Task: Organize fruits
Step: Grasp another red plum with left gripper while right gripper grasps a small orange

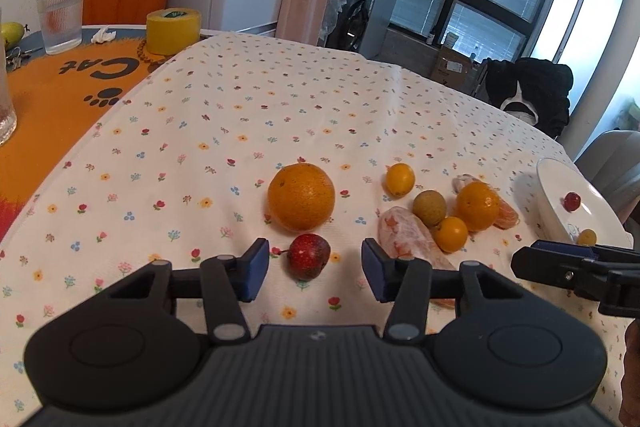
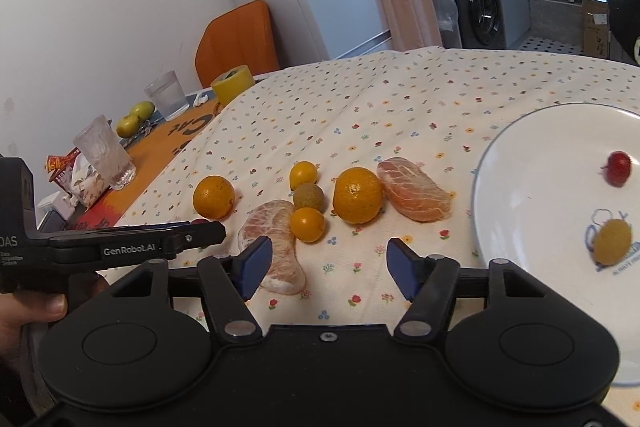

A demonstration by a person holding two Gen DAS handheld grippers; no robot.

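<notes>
1. My left gripper stands wide open and holds nothing; the small red fruit lies on the cloth between its blue pads, touching neither.
2. My right gripper is also spread wide and empty, hovering over bare tablecloth beside the peeled pomelo segment, with the white plate off to its right.
3. The plate already carries one red fruit and one yellowish one; the rest are still on the cloth: the big orange, a second orange, two yellow kumquats, a brownish-green fruit and the peeled segments.
4. Risk, as I judge it: the red fruit is round and small, so an off-centre squeeze could roll it away toward the big orange just behind.
5. Closing hard may bruise it.
6. My two grippers sit near each other, so reaching for the plate could make them collide.
</notes>
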